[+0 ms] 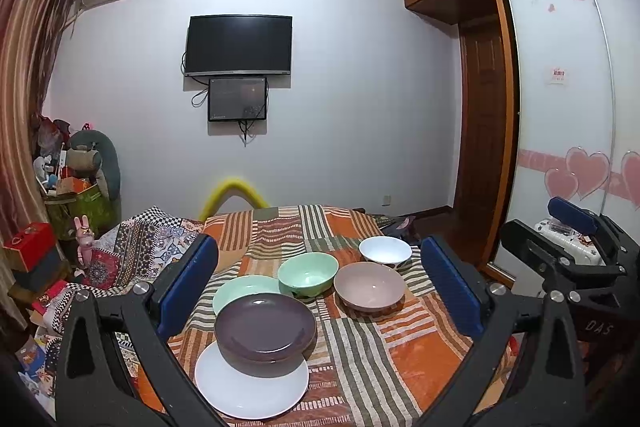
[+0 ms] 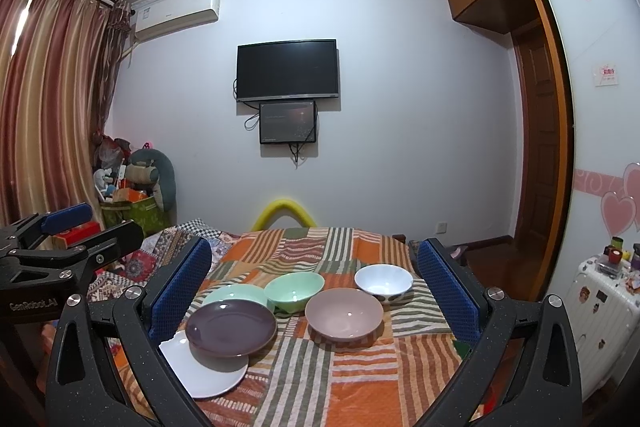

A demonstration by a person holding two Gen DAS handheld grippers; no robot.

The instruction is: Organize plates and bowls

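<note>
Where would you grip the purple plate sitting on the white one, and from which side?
Grip the purple plate at its near rim, coming in low from the front. It sits raised on the white plate, so its rim overhangs and leaves room under it for one finger. The left tongs are open and lined up with it.

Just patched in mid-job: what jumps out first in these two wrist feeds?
A cluster of dishes on the striped patchwork cloth: a dark purple plate resting on a white plate at near left, a mint bowl, a pink bowl and a white bowl behind. Both grippers are open and empty. A black TV hangs on the far wall.
</note>
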